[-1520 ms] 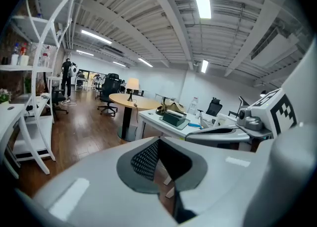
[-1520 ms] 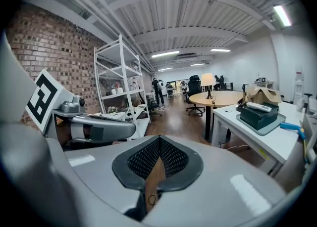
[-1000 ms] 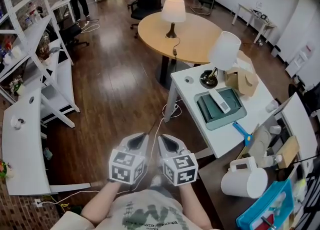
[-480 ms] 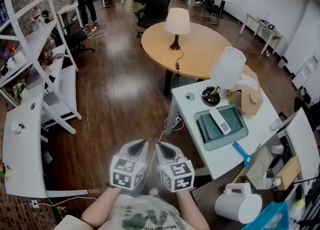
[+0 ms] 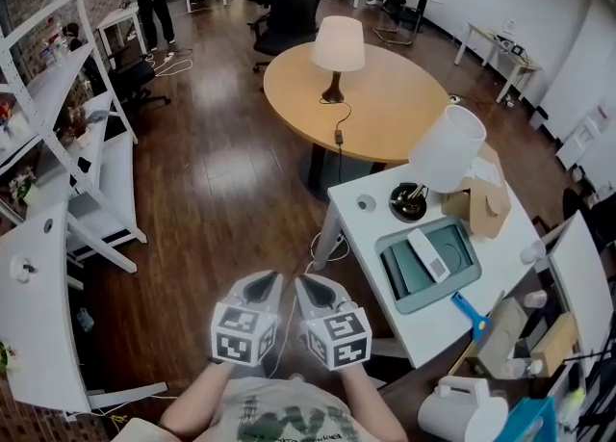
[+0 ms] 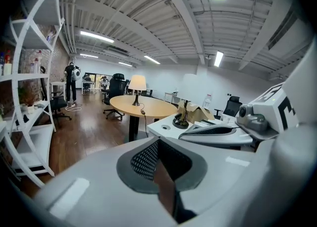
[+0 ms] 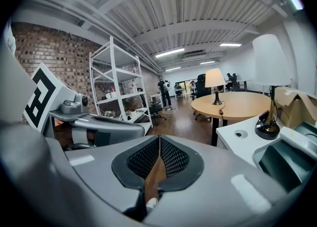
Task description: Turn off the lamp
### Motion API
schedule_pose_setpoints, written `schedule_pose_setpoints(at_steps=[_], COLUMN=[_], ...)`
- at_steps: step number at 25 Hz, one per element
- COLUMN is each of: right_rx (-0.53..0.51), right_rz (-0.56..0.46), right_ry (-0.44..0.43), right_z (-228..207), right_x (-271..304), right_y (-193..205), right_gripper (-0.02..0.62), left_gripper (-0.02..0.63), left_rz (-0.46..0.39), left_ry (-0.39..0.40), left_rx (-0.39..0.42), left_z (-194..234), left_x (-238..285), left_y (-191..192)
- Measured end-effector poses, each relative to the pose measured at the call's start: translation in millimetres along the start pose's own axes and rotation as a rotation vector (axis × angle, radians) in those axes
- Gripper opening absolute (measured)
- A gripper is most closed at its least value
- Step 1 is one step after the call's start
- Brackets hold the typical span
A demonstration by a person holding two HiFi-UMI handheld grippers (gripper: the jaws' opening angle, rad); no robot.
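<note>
beside the desk lamp (image 5: 447, 148), a green tray (image 5: 399, 276) holds a device (image 5: 430, 254).

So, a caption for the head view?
Left gripper and right gripper, shut, facing the lit lamp on a round table.

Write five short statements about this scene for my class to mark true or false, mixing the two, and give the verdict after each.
1. A lamp stands on the round wooden table. True.
2. Both grippers have their jaws wide apart. False: the left gripper and the right gripper are both shut, with nothing between the jaws.
3. A second lamp stands on the white desk. True.
4. The left gripper is touching the lamp on the round table. False: it is held close to the person's body, above the wooden floor, well apart from that lamp.
5. A cardboard box sits on the white desk beside the second lamp. True.
</note>
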State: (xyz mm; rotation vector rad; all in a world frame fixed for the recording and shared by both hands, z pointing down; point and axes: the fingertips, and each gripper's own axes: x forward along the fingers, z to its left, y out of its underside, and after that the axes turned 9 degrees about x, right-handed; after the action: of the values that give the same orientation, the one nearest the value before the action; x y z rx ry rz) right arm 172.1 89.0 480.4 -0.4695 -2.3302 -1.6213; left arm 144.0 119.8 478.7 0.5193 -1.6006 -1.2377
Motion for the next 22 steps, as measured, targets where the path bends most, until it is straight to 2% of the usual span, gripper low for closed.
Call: schedule_pose_setpoints(at_steps=[9, 17, 22], right_rx=[0.02, 0.042, 0.061], right_rz=[-0.011, -0.041, -0.075], right_ry=[0.1, 0.173, 0.217], right_z=[-16.0, -6.1, -0.9], right_x=[87.8, 181.0, 222.0], right_y=[-55.1, -104.6, -125.5], right_gripper=[0.009, 0.009, 0.009], left_gripper=[0.0, 0.0, 0.0], left_rz=[-0.009, -0.039, -0.053], left_ry=[0.091, 0.149, 0.161], left_rx=[-0.002, 0.017, 0.021], left_z=[84.5, 184.0, 232.9], left_x=[60.2, 95.2, 105.4], left_y=[-37.0, -74.0, -84.4])
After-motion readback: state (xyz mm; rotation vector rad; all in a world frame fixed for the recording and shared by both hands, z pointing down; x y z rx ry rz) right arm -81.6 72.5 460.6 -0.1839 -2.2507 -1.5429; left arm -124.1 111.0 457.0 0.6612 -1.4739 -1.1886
